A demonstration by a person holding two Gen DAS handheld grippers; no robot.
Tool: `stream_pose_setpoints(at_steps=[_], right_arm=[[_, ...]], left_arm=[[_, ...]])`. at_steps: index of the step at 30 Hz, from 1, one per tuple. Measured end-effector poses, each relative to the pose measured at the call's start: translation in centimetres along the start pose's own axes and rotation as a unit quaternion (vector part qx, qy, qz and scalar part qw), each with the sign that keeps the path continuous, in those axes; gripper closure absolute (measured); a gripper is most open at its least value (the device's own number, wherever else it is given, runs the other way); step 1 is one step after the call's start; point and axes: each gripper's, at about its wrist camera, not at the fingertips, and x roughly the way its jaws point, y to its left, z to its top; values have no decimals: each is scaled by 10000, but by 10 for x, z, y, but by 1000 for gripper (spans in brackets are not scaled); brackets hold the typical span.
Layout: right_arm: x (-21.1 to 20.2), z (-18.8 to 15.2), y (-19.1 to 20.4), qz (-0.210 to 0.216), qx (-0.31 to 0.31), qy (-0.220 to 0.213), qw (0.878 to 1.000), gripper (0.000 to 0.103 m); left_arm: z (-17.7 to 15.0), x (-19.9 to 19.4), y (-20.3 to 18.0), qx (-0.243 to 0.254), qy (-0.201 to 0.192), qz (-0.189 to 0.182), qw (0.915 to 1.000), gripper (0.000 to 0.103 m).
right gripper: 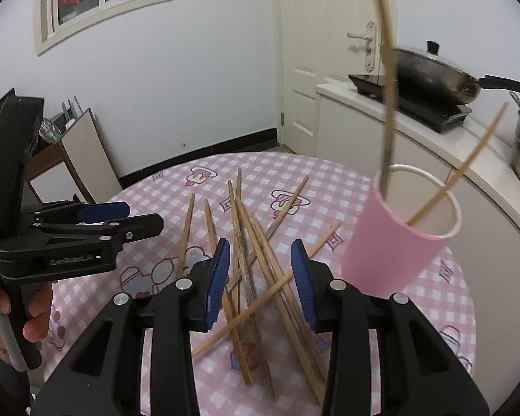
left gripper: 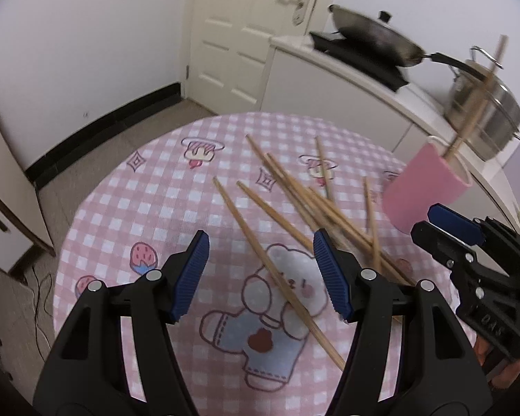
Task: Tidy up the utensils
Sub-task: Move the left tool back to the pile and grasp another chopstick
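Chopsticks (right gripper: 249,263) lie scattered mid-frame on the checked tablecloth (right gripper: 443,315), long axes running away from the lens, beneath the right gripper (right gripper: 260,280), the nearer, part-spread and empty. Left gripper (left gripper: 260,274) spread, empty. Pink cup (right gripper: 398,235), right, holds two.

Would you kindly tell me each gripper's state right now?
Left gripper: jaws open, holding nothing.
Right gripper: jaws open, holding nothing.

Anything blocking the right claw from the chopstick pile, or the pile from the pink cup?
Nothing visible. The right claw hangs open above the loose chopsticks, bare air between. The pink cup stands beside the pile, mouth open, two chopsticks already inside.
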Motion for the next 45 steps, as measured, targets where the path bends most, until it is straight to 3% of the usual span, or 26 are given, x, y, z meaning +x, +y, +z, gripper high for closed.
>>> stream_pose_setpoints(at_steps=[2,5,11,14,20,25,27,37,43,45], right_arm=[[11,2,3,16,-30,80,10000,69],[23,4,7,22,-73,169,9998,69],[47,7,13,67,-140,323,9994,69],[56,12,14,58,-181,362,9992,69],[69,20,14,16,-238,411,9989,69],[81,27,14,30,-276,502,9984,69],[86,30,15,48,-291,551,9980,69],[112,43,32,95,-536,839,9950,69],[127,49,39,11,-671,994,9928,75],[132,51,41,-75,-742,1073,9914,81]], left_arm=[[2,13,5,-95,123,102,9998,41],[7,33,11,-250,375,147,9989,52],[19,61,19,-499,640,295,9963,57],[22,73,18,-467,760,396,9952,67],[28,85,13,-286,819,692,9938,71],[31,88,13,-118,770,869,9932,86],[30,88,14,-65,744,877,9933,91],[31,81,31,-286,636,548,9961,96],[34,70,34,-334,505,442,9972,96],[36,68,32,-333,467,419,9975,96]])
